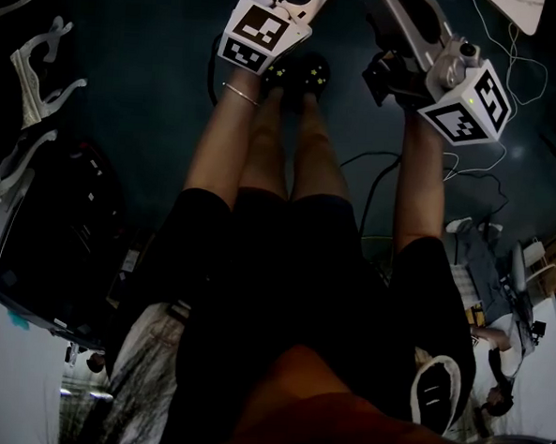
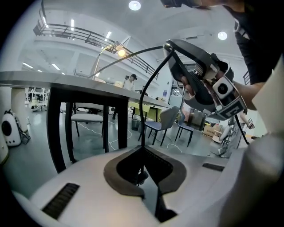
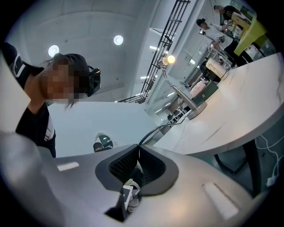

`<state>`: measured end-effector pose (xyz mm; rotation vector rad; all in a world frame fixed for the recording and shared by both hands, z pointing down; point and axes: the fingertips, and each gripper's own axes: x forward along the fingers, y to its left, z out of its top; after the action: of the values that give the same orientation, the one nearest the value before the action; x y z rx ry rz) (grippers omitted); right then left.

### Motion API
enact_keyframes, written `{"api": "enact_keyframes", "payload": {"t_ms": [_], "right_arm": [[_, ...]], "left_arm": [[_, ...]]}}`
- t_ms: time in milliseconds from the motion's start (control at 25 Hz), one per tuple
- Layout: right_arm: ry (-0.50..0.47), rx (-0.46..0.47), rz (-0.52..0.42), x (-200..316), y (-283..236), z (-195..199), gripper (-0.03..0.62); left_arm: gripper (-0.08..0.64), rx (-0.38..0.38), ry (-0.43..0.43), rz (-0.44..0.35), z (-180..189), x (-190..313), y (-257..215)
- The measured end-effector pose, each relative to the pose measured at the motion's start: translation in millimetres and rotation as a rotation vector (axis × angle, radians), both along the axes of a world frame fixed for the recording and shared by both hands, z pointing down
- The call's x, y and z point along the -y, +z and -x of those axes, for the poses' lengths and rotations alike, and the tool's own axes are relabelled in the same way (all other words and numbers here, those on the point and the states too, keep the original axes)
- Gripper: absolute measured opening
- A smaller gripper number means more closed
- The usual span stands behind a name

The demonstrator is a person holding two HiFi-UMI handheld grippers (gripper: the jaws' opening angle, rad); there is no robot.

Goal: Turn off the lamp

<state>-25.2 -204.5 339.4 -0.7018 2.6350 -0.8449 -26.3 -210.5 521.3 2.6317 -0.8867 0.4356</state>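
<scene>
A: What are the two tools doing, up close?

B: The left gripper (image 2: 143,150) has its jaws pressed together on a thin black cord (image 2: 141,119), which comes straight up out of the seam between them. The right gripper (image 3: 138,150) is much the same, with its jaws nipped shut on the cord. From there the cord trails off toward the table (image 3: 239,102).

A: Where is the person holding them?

B: Out in front, over the knees. They are near each other but apart, and the cord arcs from one to the other.

A: And the lamp?

B: The lamp (image 3: 179,92) stands on that white table, beyond both grippers and well apart from them. Its round base sits on the tabletop, its thin neck bends up and over, and the bulb is glowing, so it's on.

A: Anything further back?

B: There are grey chairs (image 2: 166,119) on the floor past the table. Far behind them a person (image 2: 132,80) stands among the desks.
</scene>
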Motion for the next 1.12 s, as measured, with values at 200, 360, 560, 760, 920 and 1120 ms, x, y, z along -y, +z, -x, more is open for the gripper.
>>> {"api": "enact_keyframes", "payload": {"t_ms": [200,360,560,760,920,1120], "right_arm": [[0.021,-0.053,-0.024,0,3,-2,0.018],[0.053,-0.149,-0.081,0,7,-4,0.018],[0.083,-0.202,-0.124,0,5,-6,0.018],[0.105,-0.210,-0.127,1,9,-11,0.018],[0.118,-0.217,-0.123,1,15,-14,0.018],[0.155,-0.227,-0.141,2,13,-20,0.018]], "left_arm": [[0.011,-0.017,0.019,0.018,-5,-7,-1],[0.011,-0.014,0.032,0.016,-9,-13,-2],[0.009,-0.080,0.018,0.028,-13,-19,-18],[0.009,-0.135,0.004,0.041,-17,-27,-29],[0.009,-0.184,-0.035,0.068,-14,-26,-37],[0.009,-0.196,-0.039,0.066,-12,-31,-46]]}}
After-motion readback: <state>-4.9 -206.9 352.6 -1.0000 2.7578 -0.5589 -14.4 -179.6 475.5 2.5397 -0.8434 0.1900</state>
